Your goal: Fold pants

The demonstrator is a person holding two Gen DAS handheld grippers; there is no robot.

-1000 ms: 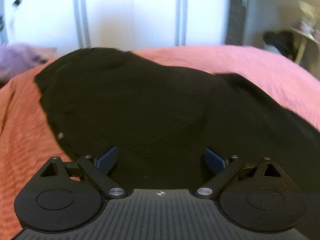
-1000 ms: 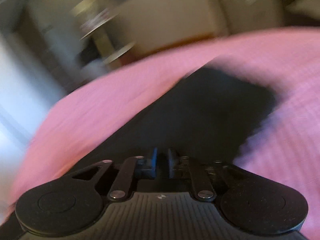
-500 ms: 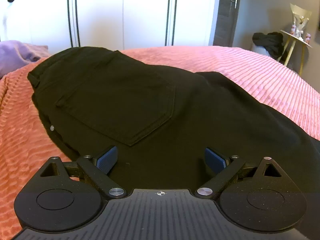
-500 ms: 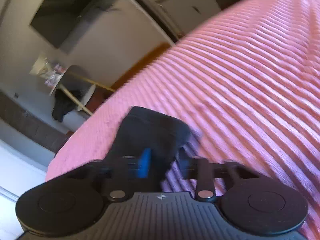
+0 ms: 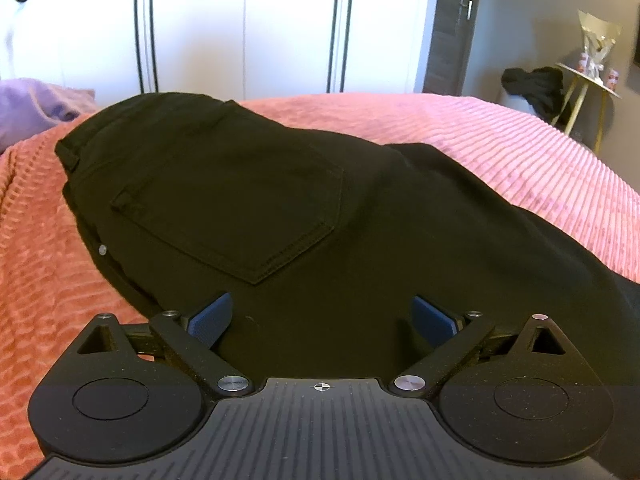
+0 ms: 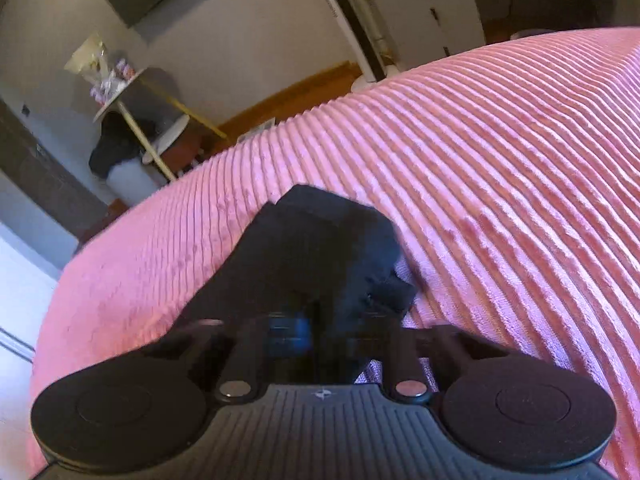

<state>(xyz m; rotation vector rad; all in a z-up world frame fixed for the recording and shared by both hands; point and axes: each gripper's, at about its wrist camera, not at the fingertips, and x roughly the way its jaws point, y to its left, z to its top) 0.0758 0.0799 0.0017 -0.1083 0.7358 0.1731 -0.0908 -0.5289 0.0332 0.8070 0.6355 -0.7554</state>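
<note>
Right side swung down to the leg hem since a second ago. Left hand-held gripper wide over the black pants on the bed; right hand-held gripper pinches the hem. Next I'd carry it toward the waistband, I reckon.

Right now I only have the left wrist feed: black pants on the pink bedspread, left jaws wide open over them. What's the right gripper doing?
Observer: The right gripper is at the leg end of the pants, shut on the fabric.
Operator: Hem flat on the bed?
Observer: No, it is bunched up above the fingers, with the pink bedspread showing beyond it.
Operator: Anything near that end?
Observer: Only bedspread close by; past the bed edge stands a small side table.
Operator: Left gripper holding anything?
Observer: No. The left gripper is open over the seat area, below the back pocket.
</note>
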